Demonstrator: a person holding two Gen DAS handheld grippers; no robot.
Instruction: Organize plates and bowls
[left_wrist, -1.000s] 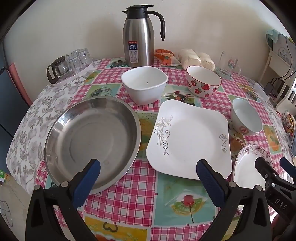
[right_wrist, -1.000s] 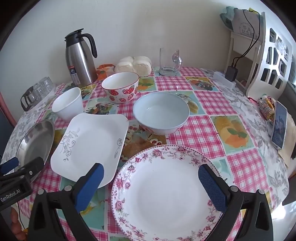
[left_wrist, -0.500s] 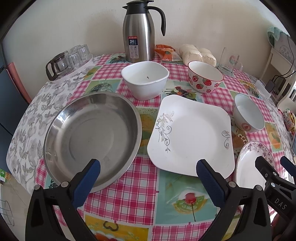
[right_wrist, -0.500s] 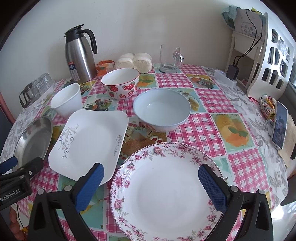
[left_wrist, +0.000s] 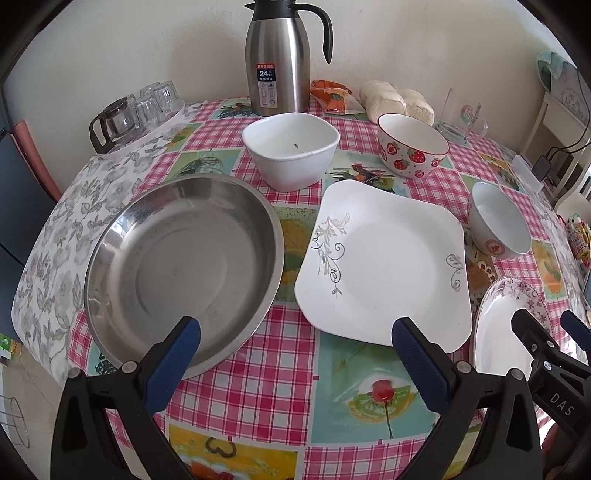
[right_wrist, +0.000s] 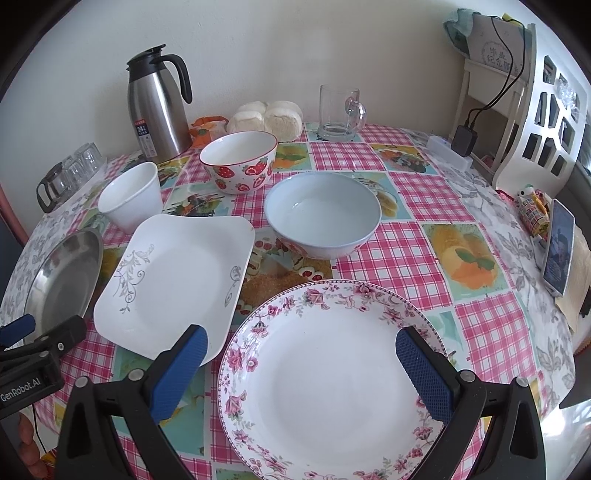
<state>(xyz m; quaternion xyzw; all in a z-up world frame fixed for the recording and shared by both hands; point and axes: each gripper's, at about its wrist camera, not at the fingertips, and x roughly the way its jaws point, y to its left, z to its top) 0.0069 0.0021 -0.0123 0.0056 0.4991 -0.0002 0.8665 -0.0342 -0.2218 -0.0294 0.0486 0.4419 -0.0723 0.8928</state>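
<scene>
On the checked tablecloth lie a steel round dish (left_wrist: 181, 266), a white square plate (left_wrist: 384, 262) and a floral round plate (right_wrist: 328, 380). Behind them stand a white square bowl (left_wrist: 291, 147), a strawberry bowl (left_wrist: 412, 149) and a pale blue bowl (right_wrist: 323, 218). My left gripper (left_wrist: 295, 354) is open and empty, hovering above the near edges of the steel dish and the square plate. My right gripper (right_wrist: 303, 362) is open and empty, hovering over the floral plate.
A steel thermos jug (left_wrist: 280, 55), a glass pot with cups (left_wrist: 129, 110), buns (left_wrist: 395, 99), an orange packet (left_wrist: 332, 96) and a glass mug (right_wrist: 340, 110) line the back. A phone (right_wrist: 557, 251) lies at the right edge. A white shelf (right_wrist: 532, 99) stands beside the table.
Both grippers have drifted slightly forward and downward toward the table; the dishes look a little larger. Nothing was grasped or moved.
</scene>
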